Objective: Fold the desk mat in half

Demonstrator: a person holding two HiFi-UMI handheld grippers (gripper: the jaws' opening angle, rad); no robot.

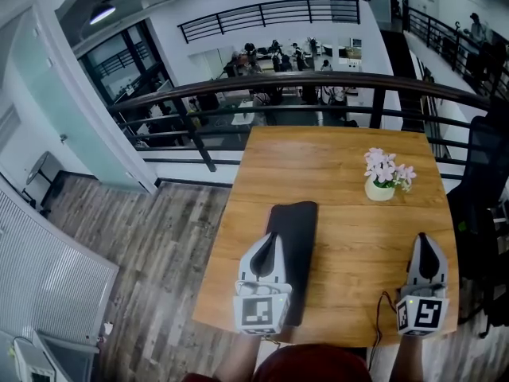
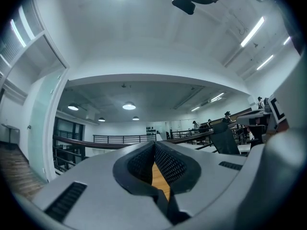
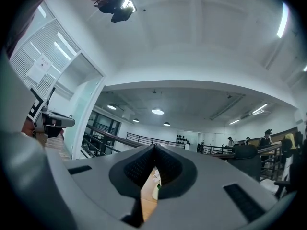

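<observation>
The black desk mat point(image 1: 295, 245) lies as a narrow strip on the left half of the wooden table point(image 1: 342, 189), running from mid-table to the near edge. My left gripper point(image 1: 272, 242) rests over the mat's near left part, jaws shut with nothing seen between them. My right gripper point(image 1: 426, 242) sits on bare wood near the table's right front corner, also shut and empty. In the left gripper view the tips of the left gripper point(image 2: 154, 144) meet, with wood showing below. The right gripper view shows the right gripper point(image 3: 154, 148) with its tips together.
A small pot of pink flowers point(image 1: 383, 175) stands at the table's far right. A dark railing point(image 1: 318, 86) runs behind the table above a lower floor. A black chair point(image 1: 485, 181) is beside the right edge. Wooden floor point(image 1: 159, 245) lies to the left.
</observation>
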